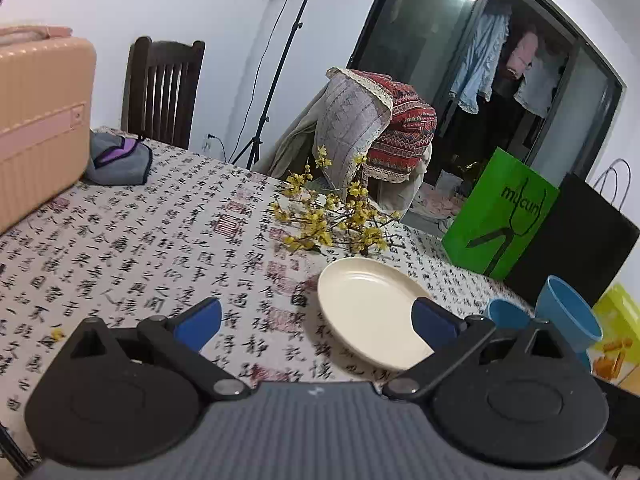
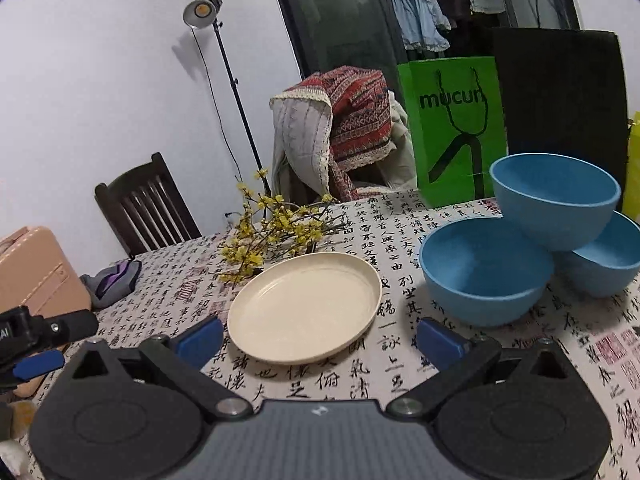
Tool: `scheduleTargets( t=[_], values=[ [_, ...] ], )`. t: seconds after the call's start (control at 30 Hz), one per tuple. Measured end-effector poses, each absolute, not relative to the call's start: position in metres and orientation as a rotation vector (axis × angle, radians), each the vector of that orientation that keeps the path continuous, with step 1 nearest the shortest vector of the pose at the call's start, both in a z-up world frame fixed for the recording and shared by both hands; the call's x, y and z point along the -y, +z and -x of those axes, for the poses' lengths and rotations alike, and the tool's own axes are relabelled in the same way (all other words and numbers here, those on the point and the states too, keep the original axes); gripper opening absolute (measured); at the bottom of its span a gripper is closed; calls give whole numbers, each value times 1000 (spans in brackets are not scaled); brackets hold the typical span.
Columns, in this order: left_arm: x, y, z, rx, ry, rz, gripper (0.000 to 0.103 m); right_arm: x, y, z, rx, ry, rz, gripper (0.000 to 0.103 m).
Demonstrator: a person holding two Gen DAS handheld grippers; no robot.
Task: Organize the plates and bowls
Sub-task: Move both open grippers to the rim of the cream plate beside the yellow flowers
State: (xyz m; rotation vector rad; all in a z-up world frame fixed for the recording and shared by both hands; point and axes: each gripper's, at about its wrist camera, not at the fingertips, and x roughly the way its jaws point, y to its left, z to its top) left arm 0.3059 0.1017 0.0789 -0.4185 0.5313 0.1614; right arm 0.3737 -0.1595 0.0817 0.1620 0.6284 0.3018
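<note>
A cream plate (image 2: pixel 304 304) lies on the calligraphy tablecloth, just ahead of my right gripper (image 2: pixel 320 342), which is open and empty. Three blue bowls stand to its right: a near one (image 2: pixel 484 272), a far-right one (image 2: pixel 604 264), and a third (image 2: pixel 556 200) resting tilted on top of both. In the left wrist view the plate (image 1: pixel 368 308) lies ahead and right of my left gripper (image 1: pixel 316 320), open and empty; its right finger overlaps the plate's edge in the image. Blue bowls (image 1: pixel 568 312) show at the right edge.
Yellow flower branches (image 2: pixel 272 236) lie behind the plate. A green paper bag (image 2: pixel 452 128) and a black bag (image 2: pixel 560 92) stand at the table's far edge. A pink suitcase (image 1: pixel 40 120) and grey cloth (image 1: pixel 116 160) are on the left. Chairs stand beyond the table.
</note>
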Motion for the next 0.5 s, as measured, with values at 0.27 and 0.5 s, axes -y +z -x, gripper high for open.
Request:
scheduleTargets(
  t=[0.27, 0.5],
  values=[
    [-94, 82, -349, -554, 180, 454, 103, 158, 76, -413, -677, 281, -148, 103],
    [-95, 69, -386, -593, 197, 482, 103, 158, 65, -448, -726, 255, -148, 102]
  ],
)
